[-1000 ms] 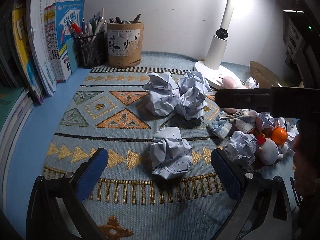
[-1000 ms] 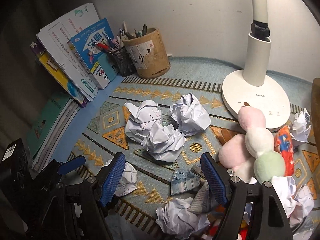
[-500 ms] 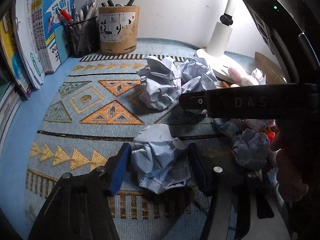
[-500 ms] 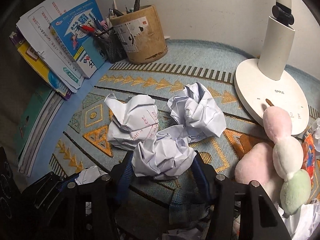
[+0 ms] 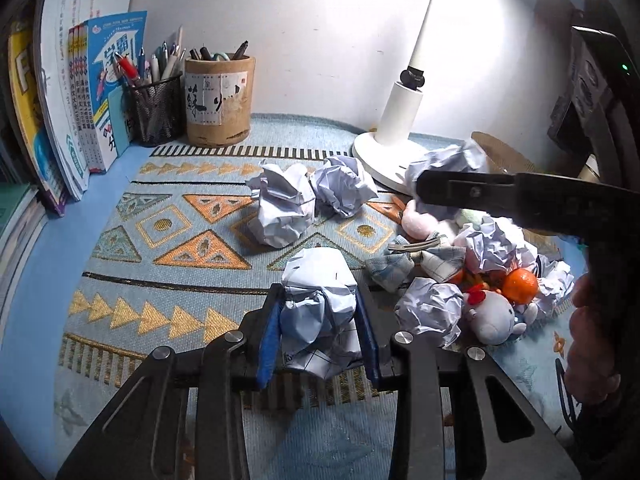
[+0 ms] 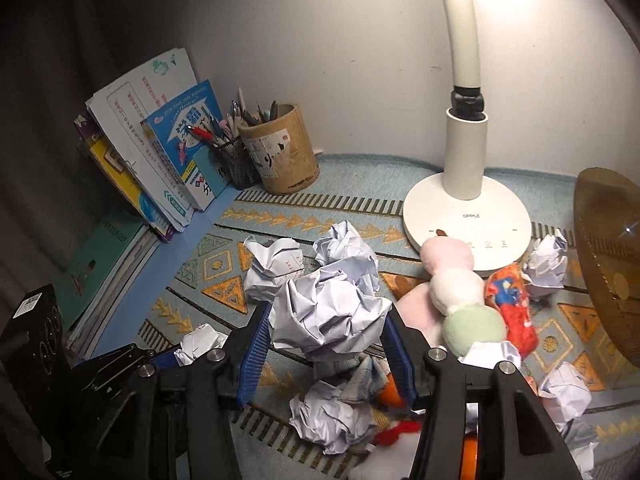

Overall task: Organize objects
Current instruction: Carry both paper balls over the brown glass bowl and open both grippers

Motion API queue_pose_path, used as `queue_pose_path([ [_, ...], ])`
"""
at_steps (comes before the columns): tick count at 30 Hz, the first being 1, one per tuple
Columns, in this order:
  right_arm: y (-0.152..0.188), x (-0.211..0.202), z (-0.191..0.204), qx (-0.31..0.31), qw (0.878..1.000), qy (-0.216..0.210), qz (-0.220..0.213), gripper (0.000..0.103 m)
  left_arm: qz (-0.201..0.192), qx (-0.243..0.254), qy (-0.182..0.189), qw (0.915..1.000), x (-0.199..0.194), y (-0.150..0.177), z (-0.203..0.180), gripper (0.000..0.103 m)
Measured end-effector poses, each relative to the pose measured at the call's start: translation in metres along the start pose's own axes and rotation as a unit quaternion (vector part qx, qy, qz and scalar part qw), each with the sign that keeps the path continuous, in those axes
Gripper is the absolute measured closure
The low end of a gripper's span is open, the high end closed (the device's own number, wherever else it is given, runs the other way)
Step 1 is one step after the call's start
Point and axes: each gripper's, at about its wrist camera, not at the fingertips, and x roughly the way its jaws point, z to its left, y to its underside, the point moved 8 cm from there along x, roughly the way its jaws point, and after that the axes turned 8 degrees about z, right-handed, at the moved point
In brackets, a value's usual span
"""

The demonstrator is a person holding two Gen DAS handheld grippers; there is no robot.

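My left gripper (image 5: 318, 340) is shut on a crumpled white paper ball (image 5: 318, 308), held just above the patterned mat (image 5: 168, 248). My right gripper (image 6: 326, 350) is shut on another crumpled paper ball (image 6: 328, 316), lifted clear of the mat; that ball also shows in the left wrist view (image 5: 444, 168) at the tip of the right tool. Two more paper balls (image 5: 280, 208) (image 5: 344, 188) lie mid-mat. Further balls sit in a pile at the right (image 5: 428, 312).
A white desk lamp (image 6: 466, 208) stands at the back right. A bamboo pen cup (image 5: 219, 100), a mesh pen holder (image 5: 154, 110) and leaning books (image 5: 68, 108) line the back left. Plush toys (image 6: 452, 280), an orange (image 5: 519, 286), cloth scraps and a woven fan (image 6: 608, 260) crowd the right.
Both grippers have closed on their paper balls and lifted them. The right one rose well above the mat; the left one pulled back slightly with its ball.
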Motion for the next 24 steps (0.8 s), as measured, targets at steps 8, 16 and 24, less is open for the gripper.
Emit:
queue_pose_path([
  [8,0.013,-0.095,-0.091,0.065,0.994,0.058,-0.066,0.051,-0.038,0.039,0.036,0.9979,-0.03,-0.041,-0.074,0.072],
  [16,0.033,-0.15,-0.238,0.195,0.969,0.128,-0.085,0.05,-0.021,0.096,0.104,0.9898,0.004,-0.105,-0.206,0.072],
  [24,0.038,-0.126,-0.296,0.228,0.963,0.134,-0.052,0.048,0.007,0.119,0.133,0.984,0.061,-0.136,-0.283,0.071],
])
